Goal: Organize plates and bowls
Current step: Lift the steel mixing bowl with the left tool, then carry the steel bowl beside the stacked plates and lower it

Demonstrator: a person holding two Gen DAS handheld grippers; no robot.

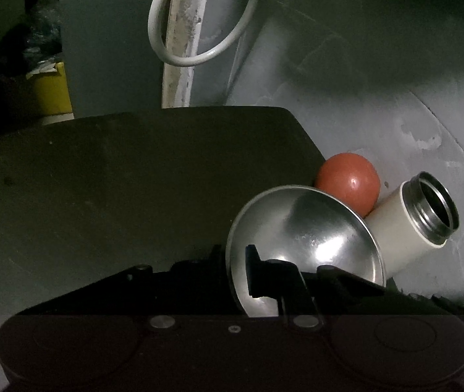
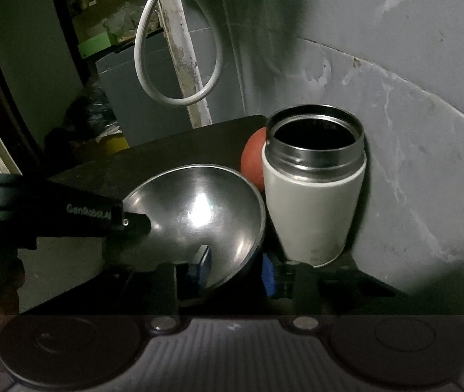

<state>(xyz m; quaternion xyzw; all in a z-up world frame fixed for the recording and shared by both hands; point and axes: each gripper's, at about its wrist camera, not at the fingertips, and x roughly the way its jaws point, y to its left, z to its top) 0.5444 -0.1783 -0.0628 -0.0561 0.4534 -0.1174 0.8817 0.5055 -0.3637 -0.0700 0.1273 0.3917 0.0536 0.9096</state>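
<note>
Bowl (image 2: 199, 215) sat on the bench (image 2: 94, 170) near its far right corner, tilted. Flask (image 2: 313, 196) stood just right of the bowl, touching it, against the wall (image 2: 411, 130). Ball (image 2: 253, 160) lay behind both, between them. Cable loop (image 2: 173, 65) hung behind the bench.

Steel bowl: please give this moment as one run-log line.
steel bowl: tilted | left gripper: grips rim | right gripper: straddles rim, grip unclear | beside: white flask, open; red ball

dark table (image 1: 117, 179), flask (image 2: 313, 202), perhaps ball (image 1: 349, 186)
</note>
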